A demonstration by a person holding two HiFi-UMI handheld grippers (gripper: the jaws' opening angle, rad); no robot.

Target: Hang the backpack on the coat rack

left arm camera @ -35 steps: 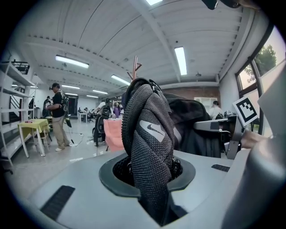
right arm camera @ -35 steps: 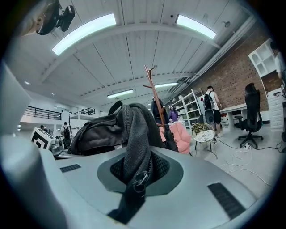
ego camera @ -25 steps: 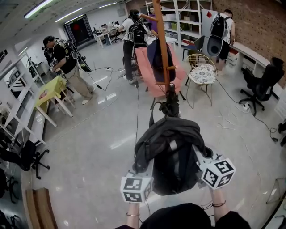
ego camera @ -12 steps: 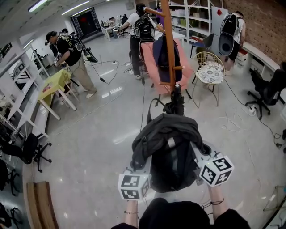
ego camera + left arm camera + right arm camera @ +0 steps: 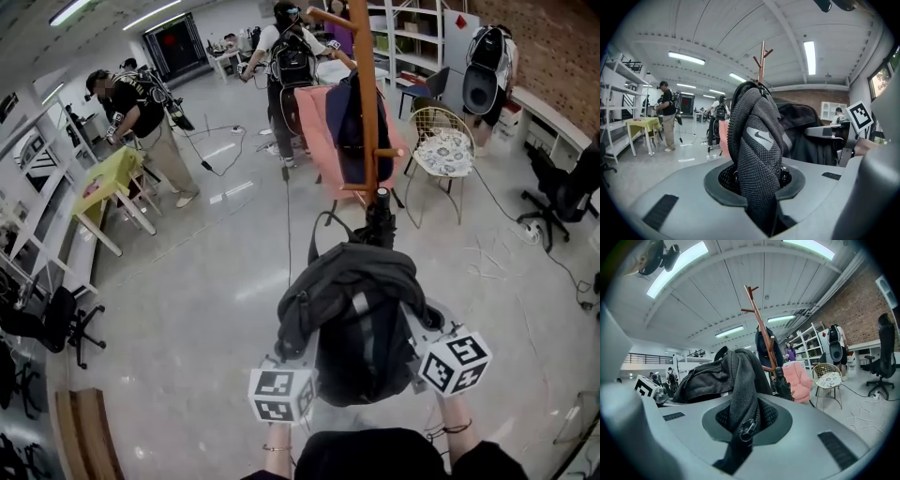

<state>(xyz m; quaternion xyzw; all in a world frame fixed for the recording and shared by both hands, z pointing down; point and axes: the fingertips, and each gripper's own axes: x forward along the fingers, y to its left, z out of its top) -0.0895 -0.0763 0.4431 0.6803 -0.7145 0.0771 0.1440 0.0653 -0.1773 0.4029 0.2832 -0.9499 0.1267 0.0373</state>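
A dark grey backpack (image 5: 356, 319) hangs in the air between my two grippers, low in the head view. My left gripper (image 5: 296, 354) is shut on a padded mesh shoulder strap (image 5: 757, 140), which stands up between its jaws. My right gripper (image 5: 424, 345) is shut on the other strap (image 5: 740, 390), with a zip pull showing at the jaws. The wooden coat rack (image 5: 367, 103) stands straight ahead, just beyond the backpack, with a dark jacket (image 5: 349, 122) hanging on it. Its top pegs (image 5: 751, 294) rise above the bag in both gripper views.
A black umbrella (image 5: 380, 220) leans at the rack's foot. A pink armchair (image 5: 314, 141) and a wire chair (image 5: 441, 150) stand behind it. Several people stand at the back and left. A yellow table (image 5: 108, 183) is at the left, an office chair (image 5: 572, 187) at the right, cables (image 5: 497, 253) on the floor.
Both grippers have carried the backpack forward toward the coat rack, which now stands closer and larger in the head view. The grips on the straps are unchanged.
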